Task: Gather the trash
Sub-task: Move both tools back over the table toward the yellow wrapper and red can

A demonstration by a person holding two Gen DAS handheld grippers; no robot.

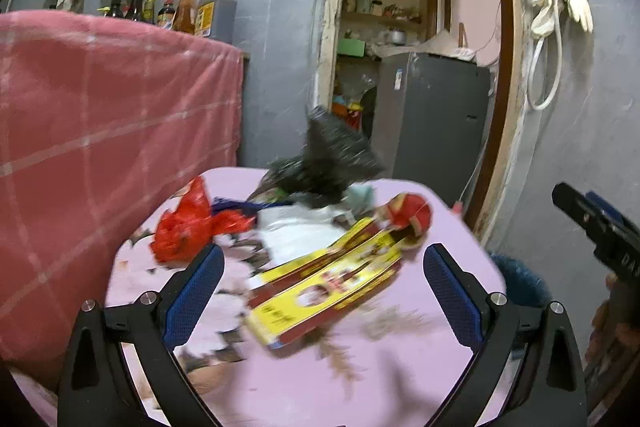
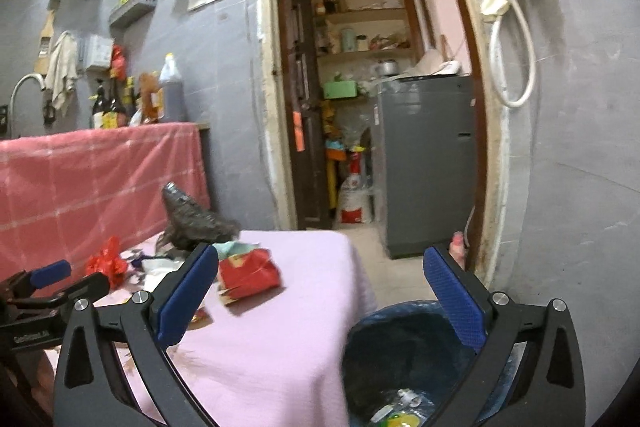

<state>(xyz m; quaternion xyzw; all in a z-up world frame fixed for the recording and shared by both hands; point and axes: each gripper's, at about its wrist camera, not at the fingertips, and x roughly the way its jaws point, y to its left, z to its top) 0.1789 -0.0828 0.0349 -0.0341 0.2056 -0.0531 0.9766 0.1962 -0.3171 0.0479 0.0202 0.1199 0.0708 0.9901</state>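
We held the left gripper with its fingers spread wide, grasping nothing, above the pink table, where the trash lay heaped: a yellow carton, a red plastic bag and a crumpled black bag. Our right gripper, fingers likewise released, hung over the blue-lined trash bin beside the table.

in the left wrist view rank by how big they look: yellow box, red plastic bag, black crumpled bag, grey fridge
1. grey fridge
2. yellow box, though it is enlarged by nearness
3. black crumpled bag and red plastic bag look alike; motion blur prevents ranking them.
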